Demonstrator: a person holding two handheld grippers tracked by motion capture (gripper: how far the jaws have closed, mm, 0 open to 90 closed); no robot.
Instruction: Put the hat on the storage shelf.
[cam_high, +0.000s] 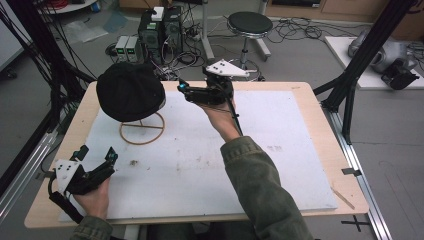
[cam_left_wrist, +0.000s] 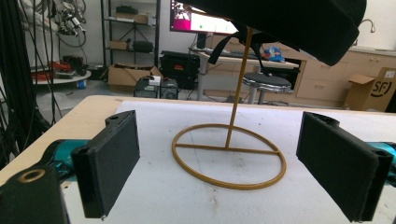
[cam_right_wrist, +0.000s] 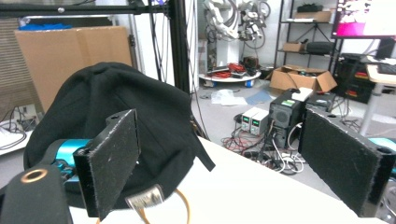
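Jaws wide and empty on both grippers; black cap (cam_high: 130, 91) sits on stand (cam_high: 142, 128), right gripper (cam_high: 186, 90) beside it, ungrasped.

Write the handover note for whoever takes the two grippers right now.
Right gripper: open, empty, raised beside the black cap, not touching it.
Left gripper: open, empty, low at the near left of the table, aimed at the stand.
Cap sits on the gold wire stand, far left on the white mat.
Done: nothing gripped yet.
Left: probably close the right gripper on the cap and lift it off.
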